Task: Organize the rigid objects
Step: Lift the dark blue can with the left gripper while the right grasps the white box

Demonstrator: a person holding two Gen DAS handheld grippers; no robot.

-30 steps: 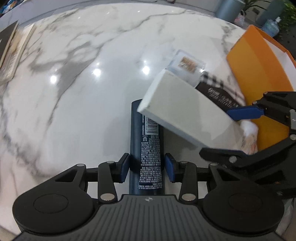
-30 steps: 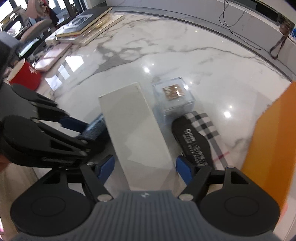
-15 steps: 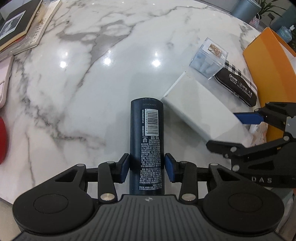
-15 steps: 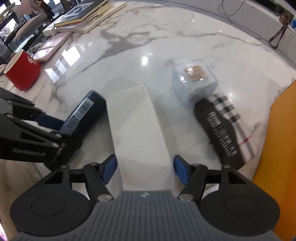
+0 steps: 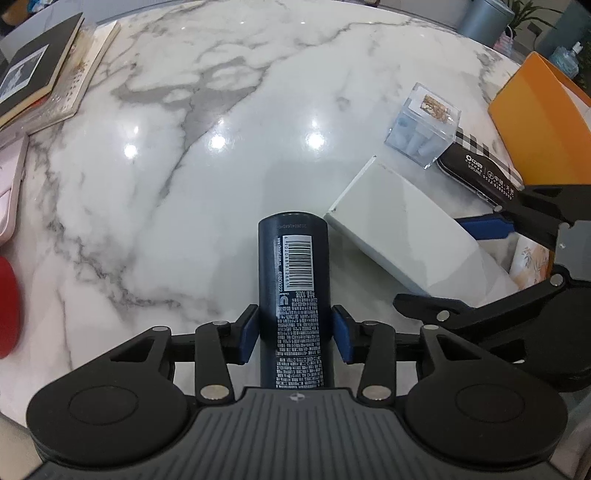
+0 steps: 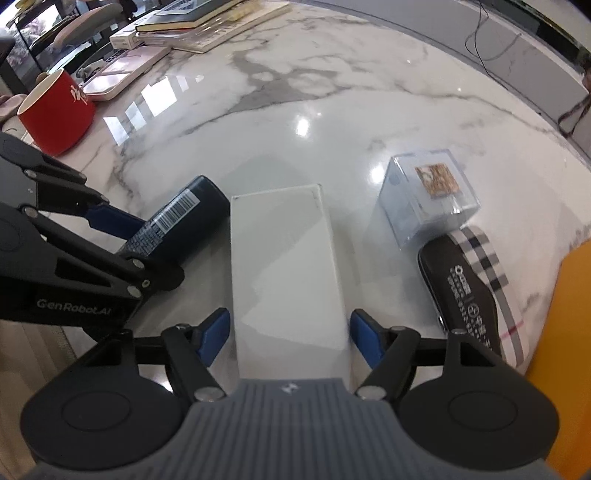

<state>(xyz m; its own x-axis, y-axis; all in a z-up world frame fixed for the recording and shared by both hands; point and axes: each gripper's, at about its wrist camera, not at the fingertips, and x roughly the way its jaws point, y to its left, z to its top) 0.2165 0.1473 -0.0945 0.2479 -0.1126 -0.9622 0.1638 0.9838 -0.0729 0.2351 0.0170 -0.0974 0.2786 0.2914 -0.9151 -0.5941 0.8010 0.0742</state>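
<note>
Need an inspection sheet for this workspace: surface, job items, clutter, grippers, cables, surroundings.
Surface: white marble table, glossy.
Job's things: dark can; white box; clear case; black plaid pouch; orange box.
Clutter: red mug, books, pink case.
Grippers: left gripper pads against the can; right gripper jaws opening, white box between them, small gaps.
Cables: black cable past the table's far edge.
Surroundings: chair, plant.

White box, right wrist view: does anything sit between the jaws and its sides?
Nothing visible does. The white box lies directly between the right gripper jaws, which are opening, with a thin gap on each side. The dark can in the left gripper lies beside the box's left edge, ahead of the jaws.
</note>
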